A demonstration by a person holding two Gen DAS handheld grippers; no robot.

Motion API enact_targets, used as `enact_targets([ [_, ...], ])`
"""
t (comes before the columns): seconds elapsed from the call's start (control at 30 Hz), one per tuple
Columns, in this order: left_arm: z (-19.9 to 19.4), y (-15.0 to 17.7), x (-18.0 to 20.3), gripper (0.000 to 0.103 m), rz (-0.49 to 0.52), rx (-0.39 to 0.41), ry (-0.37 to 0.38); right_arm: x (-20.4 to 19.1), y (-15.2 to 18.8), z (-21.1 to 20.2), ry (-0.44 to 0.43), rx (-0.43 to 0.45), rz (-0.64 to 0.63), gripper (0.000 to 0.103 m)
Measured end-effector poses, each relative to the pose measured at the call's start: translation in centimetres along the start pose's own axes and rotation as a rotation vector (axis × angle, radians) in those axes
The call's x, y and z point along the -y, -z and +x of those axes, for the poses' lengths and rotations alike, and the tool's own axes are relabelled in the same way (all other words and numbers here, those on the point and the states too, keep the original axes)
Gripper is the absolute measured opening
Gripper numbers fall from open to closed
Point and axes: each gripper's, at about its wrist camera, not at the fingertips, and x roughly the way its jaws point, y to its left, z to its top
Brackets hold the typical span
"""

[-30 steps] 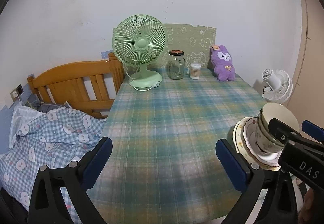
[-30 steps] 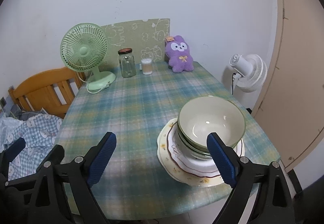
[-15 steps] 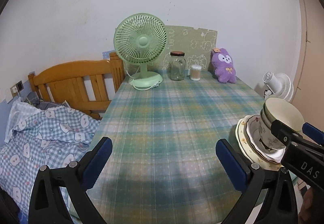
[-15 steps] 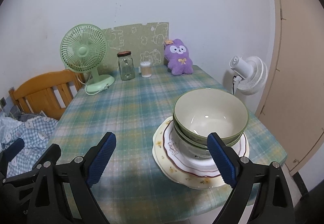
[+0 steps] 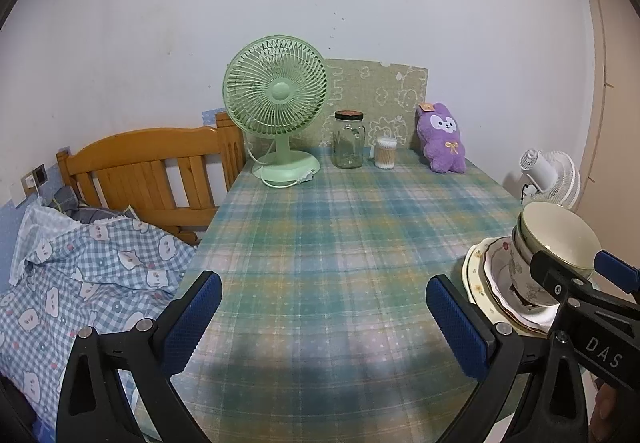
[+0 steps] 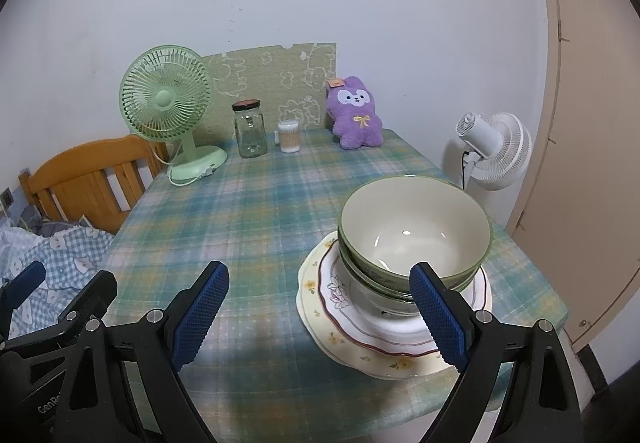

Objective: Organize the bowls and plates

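A stack stands at the table's near right: green-rimmed cream bowls (image 6: 414, 233) nested on a white plate with a red rim (image 6: 360, 317), on a cream flowered plate (image 6: 328, 343). The stack also shows in the left wrist view (image 5: 556, 239), partly behind the right gripper's body. My right gripper (image 6: 320, 317) is open and empty, just in front of and left of the stack, its right finger (image 6: 438, 317) near the bowls. My left gripper (image 5: 322, 317) is open and empty over the bare tablecloth (image 5: 340, 243).
At the table's far end stand a green desk fan (image 5: 276, 111), a glass jar (image 5: 349, 139), a cotton swab tub (image 5: 385, 153) and a purple plush (image 5: 442, 137). A wooden bed frame (image 5: 148, 167) with checked bedding (image 5: 80, 263) lies left. A white fan (image 6: 496, 151) stands right.
Both grippers have drawn back and risen a little, so the table and stack look slightly farther. The stack has not moved. Both grippers stay open.
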Motion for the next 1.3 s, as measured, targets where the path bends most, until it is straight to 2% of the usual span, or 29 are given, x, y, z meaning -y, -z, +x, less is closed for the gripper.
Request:
enact_targets([
  [1.3,-0.8,-0.1,1.2,0.103,-0.009,0.000,-0.007,0.9,0.4,-0.6,0.010,-0.022,0.004,0.094],
])
